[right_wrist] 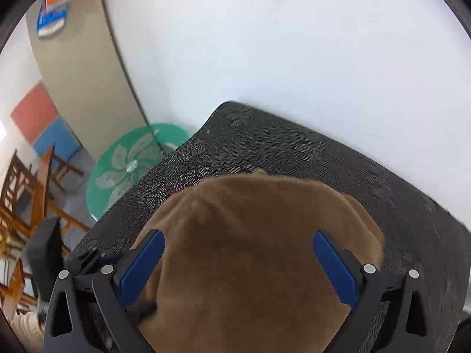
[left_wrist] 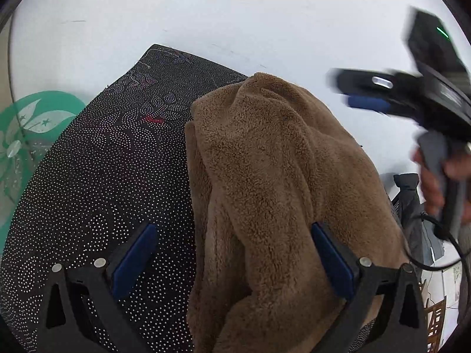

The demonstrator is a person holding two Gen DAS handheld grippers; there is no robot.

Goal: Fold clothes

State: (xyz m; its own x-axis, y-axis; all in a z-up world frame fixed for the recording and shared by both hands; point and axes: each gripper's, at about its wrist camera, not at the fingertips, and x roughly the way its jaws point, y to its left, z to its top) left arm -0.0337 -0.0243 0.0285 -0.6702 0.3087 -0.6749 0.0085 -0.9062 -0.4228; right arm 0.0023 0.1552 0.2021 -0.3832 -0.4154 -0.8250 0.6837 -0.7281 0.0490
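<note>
A brown fleece garment (left_wrist: 273,182) lies bunched in thick folds on the right half of a black dotted cloth (left_wrist: 103,161). My left gripper (left_wrist: 234,260) is open above the garment's near end. One blue pad (left_wrist: 135,261) is over the cloth and the other pad (left_wrist: 332,261) is over the fleece. My right gripper (left_wrist: 350,92), blurred and held by a hand (left_wrist: 432,185), hovers off the garment's far right side. In the right wrist view the right gripper (right_wrist: 240,264) is open, with the blurred garment (right_wrist: 250,250) below its spread fingers.
The black cloth (right_wrist: 323,153) covers part of a white table (left_wrist: 235,14). A green round glass table (right_wrist: 132,161) stands past the cloth's left edge. Wooden chairs (right_wrist: 23,194) and coloured floor mats (right_wrist: 44,117) lie further left. A dark cable (left_wrist: 453,250) hangs below the hand.
</note>
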